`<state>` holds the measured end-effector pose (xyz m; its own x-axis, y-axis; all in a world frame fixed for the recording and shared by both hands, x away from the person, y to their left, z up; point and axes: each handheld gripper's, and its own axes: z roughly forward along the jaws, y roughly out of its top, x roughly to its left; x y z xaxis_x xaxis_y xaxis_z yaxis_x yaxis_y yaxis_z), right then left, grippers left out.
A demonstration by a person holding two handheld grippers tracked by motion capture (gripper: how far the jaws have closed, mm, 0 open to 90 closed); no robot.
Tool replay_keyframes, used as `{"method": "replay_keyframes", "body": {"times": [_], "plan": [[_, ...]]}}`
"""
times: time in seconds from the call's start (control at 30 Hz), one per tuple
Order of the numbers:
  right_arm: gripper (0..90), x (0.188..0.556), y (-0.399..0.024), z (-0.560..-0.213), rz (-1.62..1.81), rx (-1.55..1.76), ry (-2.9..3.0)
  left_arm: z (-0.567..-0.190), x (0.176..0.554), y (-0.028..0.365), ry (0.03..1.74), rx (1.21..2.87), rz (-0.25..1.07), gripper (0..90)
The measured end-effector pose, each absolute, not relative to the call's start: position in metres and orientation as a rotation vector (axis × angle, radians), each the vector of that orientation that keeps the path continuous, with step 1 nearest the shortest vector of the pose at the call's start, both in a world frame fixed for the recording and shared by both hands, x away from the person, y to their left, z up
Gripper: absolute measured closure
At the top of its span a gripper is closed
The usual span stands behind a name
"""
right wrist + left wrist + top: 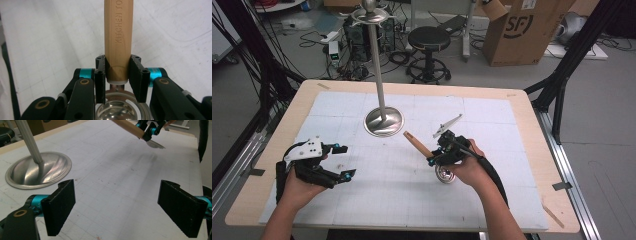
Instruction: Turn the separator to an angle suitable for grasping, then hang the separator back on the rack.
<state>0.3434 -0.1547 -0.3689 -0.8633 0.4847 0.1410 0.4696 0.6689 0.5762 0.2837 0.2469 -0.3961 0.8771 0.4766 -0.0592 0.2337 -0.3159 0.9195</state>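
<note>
The right gripper (430,161) clamps its jaws on the wooden-handled ladle (418,145), held above mid-counter with bare mat around it. The left gripper (343,161) rests released near the counter's (532,125) left edge, well clear of the stand (383,121).

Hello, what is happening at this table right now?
A person works with a gripper in each hand. The right gripper is shut on the wooden handle of a kitchen utensil, whose shiny metal end hangs below the hand, above the white mat. The left gripper is open and holds nothing. A metal stand is upright on the mat behind.
</note>
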Motion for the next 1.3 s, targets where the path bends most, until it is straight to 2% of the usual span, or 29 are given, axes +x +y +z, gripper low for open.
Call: {"method": "replay_keyframes", "body": {"times": [0.6,1.3], "plan": [[69.1,0.341,-0.183,-0.341,1.292,0.777,2.703,-0.396,0.287,0.249,0.514,1.876,0.246,14.5],[69.0,0.344,-0.184,-0.315,1.457,0.654,2.581,-0.394,0.289,0.251,0.510,1.860,0.246,14.5]]}}
